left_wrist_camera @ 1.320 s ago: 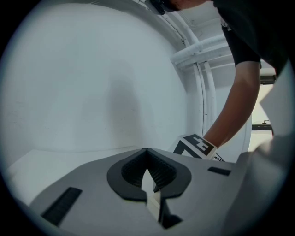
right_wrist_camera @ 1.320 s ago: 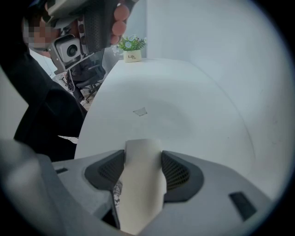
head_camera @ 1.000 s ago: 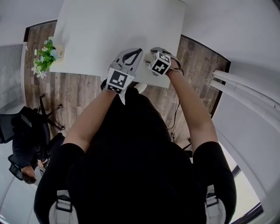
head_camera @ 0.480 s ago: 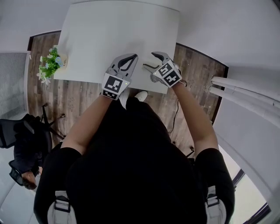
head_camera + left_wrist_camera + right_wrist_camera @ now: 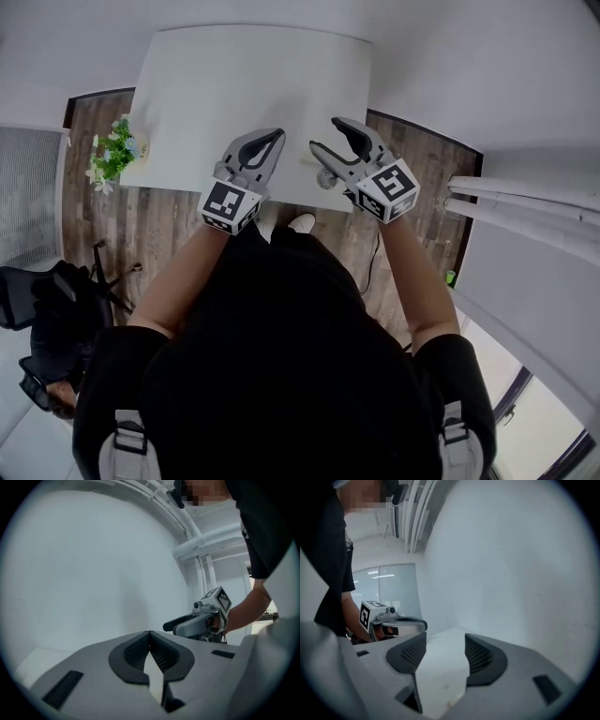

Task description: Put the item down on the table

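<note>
The white table (image 5: 244, 84) fills the top of the head view, and both grippers hover over its near edge. My left gripper (image 5: 275, 137) is shut, its dark pads meeting with nothing between them (image 5: 149, 634). My right gripper (image 5: 326, 136) is open and its jaws are closing; only bare table top (image 5: 440, 667) shows in the gap (image 5: 445, 641). A tiny pale speck (image 5: 306, 160) lies on the table between the grippers; I cannot tell what it is. Each gripper appears in the other's view: the right gripper (image 5: 187, 623) and the left gripper (image 5: 401, 623).
A small potted plant (image 5: 112, 155) stands on the table's left corner. Wood floor (image 5: 169, 216) lies below the table edge. A black office chair (image 5: 56, 300) is at the left. White pipes (image 5: 525, 202) run along the wall on the right.
The two grippers have drawn apart: the right one has swung out to the right and lower, the left one has slid a little left. The left jaws stay shut.
</note>
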`<action>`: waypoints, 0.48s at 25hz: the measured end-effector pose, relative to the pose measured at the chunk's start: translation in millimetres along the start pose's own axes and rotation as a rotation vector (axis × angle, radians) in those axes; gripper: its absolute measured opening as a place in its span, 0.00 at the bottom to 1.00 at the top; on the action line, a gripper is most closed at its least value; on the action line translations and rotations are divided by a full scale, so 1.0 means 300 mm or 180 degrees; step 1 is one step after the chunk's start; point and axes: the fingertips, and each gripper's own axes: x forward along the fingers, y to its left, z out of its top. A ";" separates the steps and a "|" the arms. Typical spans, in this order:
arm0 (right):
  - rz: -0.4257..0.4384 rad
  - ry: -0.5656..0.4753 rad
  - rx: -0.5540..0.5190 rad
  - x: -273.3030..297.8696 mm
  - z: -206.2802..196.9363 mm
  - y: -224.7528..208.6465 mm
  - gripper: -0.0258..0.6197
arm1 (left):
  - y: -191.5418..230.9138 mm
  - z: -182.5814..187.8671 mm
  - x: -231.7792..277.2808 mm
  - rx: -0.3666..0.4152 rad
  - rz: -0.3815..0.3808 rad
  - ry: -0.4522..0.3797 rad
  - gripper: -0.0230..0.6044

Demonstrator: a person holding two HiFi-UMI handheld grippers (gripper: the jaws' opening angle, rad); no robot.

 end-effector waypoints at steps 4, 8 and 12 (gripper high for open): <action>-0.0032 -0.0276 0.0017 -0.054 0.095 0.045 0.42 | -0.031 0.081 -0.016 -0.0002 -0.0073 -0.0153 0.03; -0.0090 -0.0444 -0.0064 -0.088 0.146 0.102 0.37 | -0.087 0.142 -0.038 0.0040 -0.0231 -0.0240 0.03; -0.0096 -0.0501 -0.0260 -0.110 0.176 0.172 0.30 | -0.144 0.200 -0.066 0.0113 -0.0382 -0.0360 0.03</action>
